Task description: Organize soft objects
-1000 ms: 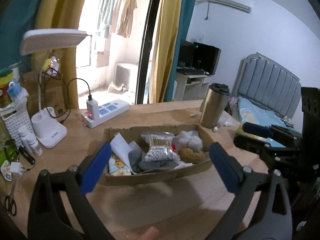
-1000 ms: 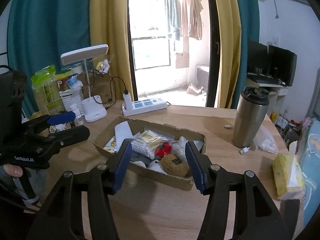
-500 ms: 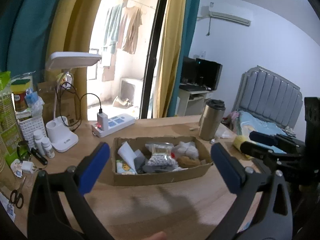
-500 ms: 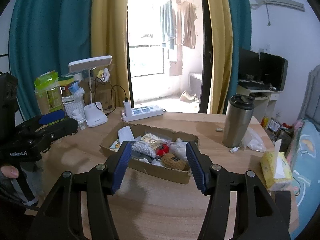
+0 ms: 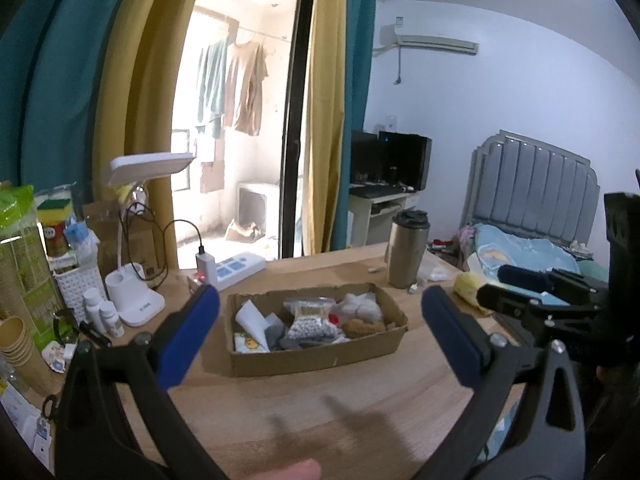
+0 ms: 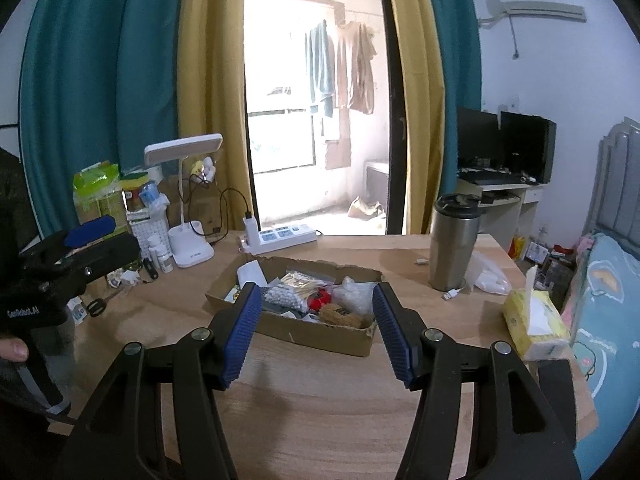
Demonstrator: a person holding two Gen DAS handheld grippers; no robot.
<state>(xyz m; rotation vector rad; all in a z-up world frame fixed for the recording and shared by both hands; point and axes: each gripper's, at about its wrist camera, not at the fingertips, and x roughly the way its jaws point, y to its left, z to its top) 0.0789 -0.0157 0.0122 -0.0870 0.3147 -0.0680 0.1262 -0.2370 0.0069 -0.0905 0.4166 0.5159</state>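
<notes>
1. My left gripper is spread wide with nothing between its pads, hanging above the table
2. My right gripper is parted about halfway, also empty
3. The box of soft things lies ahead of both grippers, well clear of the fingertips, framed between the pads in each view
4. Inside I see a bag of white balls, a brown sponge, a red item and a white bag
5. A steel cup stands right of my right gripper, beyond the box
6. A tissue pack lies further right
7. A lamp stands to the left
</notes>
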